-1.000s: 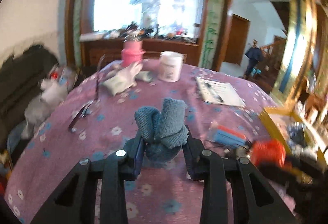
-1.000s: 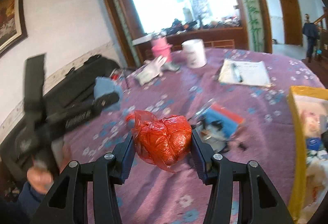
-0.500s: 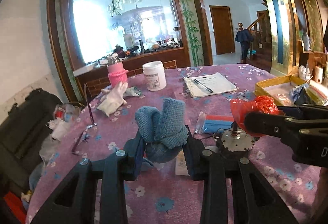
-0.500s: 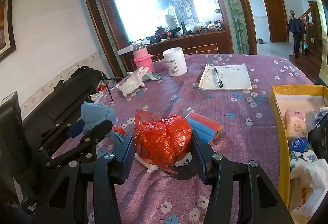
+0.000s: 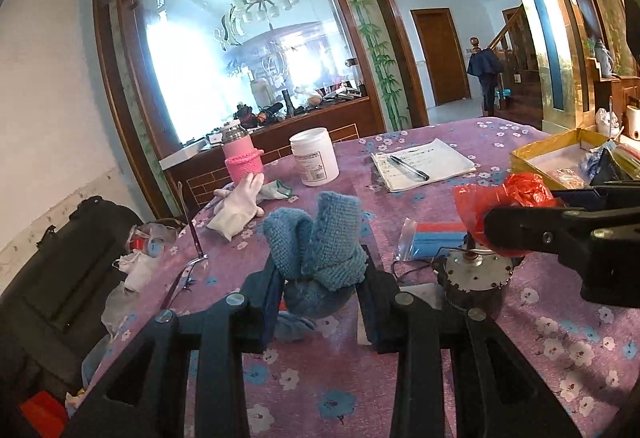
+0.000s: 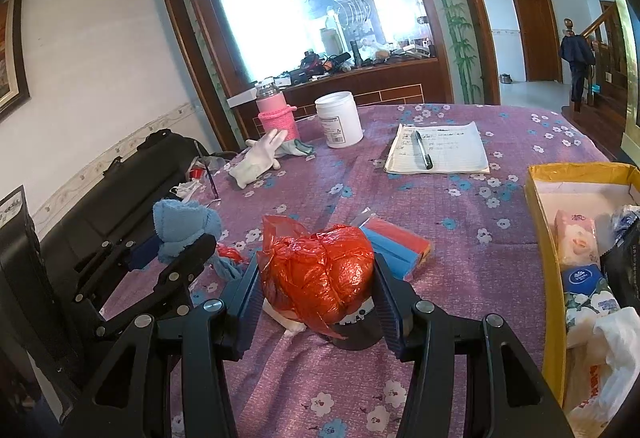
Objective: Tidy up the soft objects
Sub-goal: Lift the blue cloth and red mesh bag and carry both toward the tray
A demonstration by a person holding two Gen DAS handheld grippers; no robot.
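Observation:
My left gripper (image 5: 320, 296) is shut on a rolled blue knitted cloth (image 5: 316, 242) and holds it above the purple flowered tablecloth (image 5: 320, 390). My right gripper (image 6: 316, 292) is shut on a crumpled red plastic bag (image 6: 320, 274). In the left wrist view the red bag (image 5: 516, 193) and the right gripper show at the right. In the right wrist view the blue cloth (image 6: 184, 224) shows at the left, in the left gripper. A white glove (image 5: 236, 207) lies at the back left of the table.
A yellow box (image 6: 544, 230) with tissue packs stands at the right. A round metal motor (image 5: 478, 276) and a bagged red and blue pack (image 5: 434, 236) lie near the grippers. A pink-sleeved bottle (image 5: 242, 161), a white jar (image 5: 314, 157) and a notepad with pen (image 5: 420, 163) stand farther back.
Both grippers have swung from the left of the table toward its middle and steadied. Each still holds its object. The right gripper now sits over the motor.

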